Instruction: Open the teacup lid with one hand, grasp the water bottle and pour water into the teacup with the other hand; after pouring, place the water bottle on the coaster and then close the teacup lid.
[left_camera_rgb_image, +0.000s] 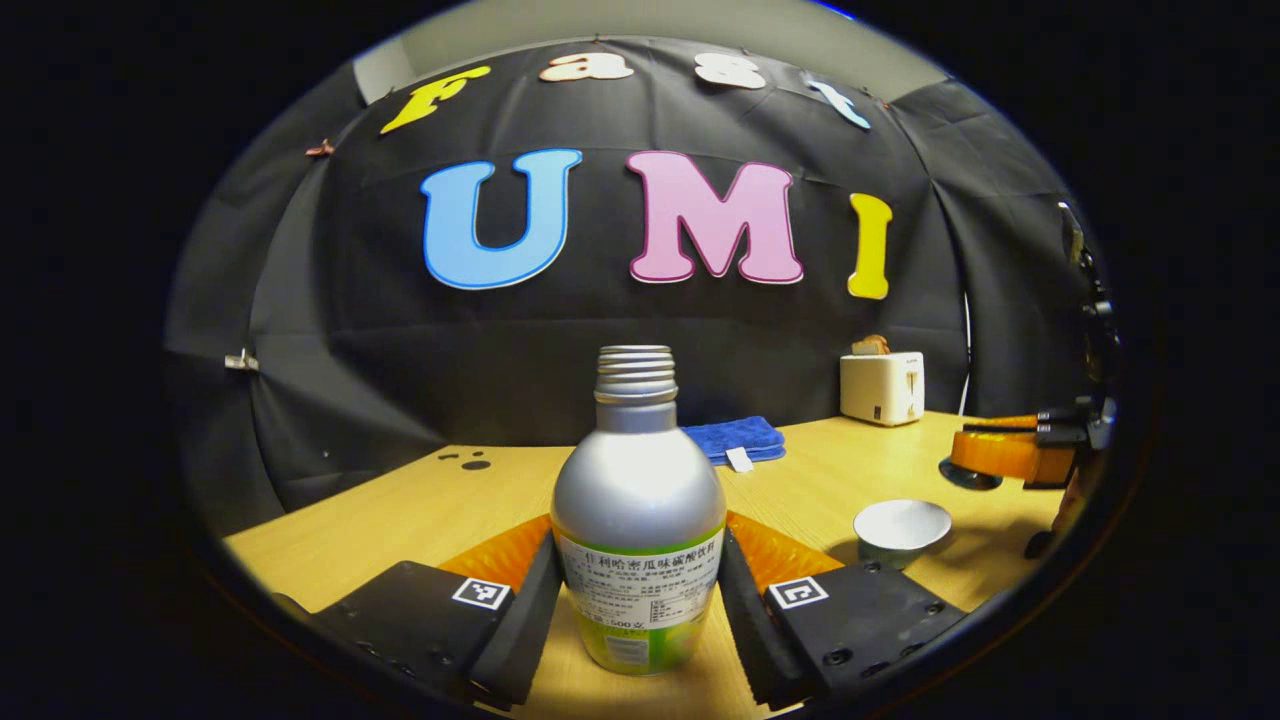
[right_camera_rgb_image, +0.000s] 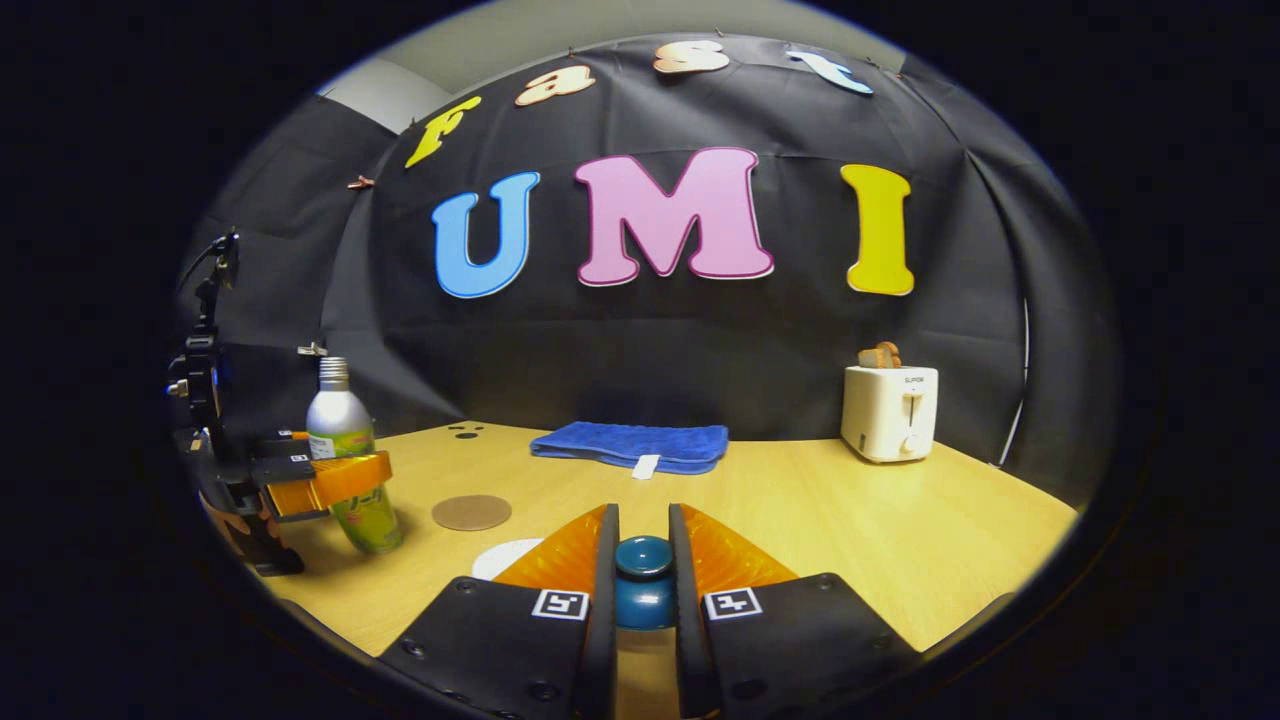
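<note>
Lid off: right gripper (right_camera_rgb_image: 643, 590) clamps teacup lid (right_camera_rgb_image: 643, 580) by its knob, held above the table; open teacup (left_camera_rgb_image: 901, 530) near right; left gripper (left_camera_rgb_image: 640, 600) closed on water bottle (left_camera_rgb_image: 638, 520), upright, long axis vertical, mouth up, uncapped; pouring, coaster (right_camera_rgb_image: 471, 512) placement, re-lidding remain.
</note>
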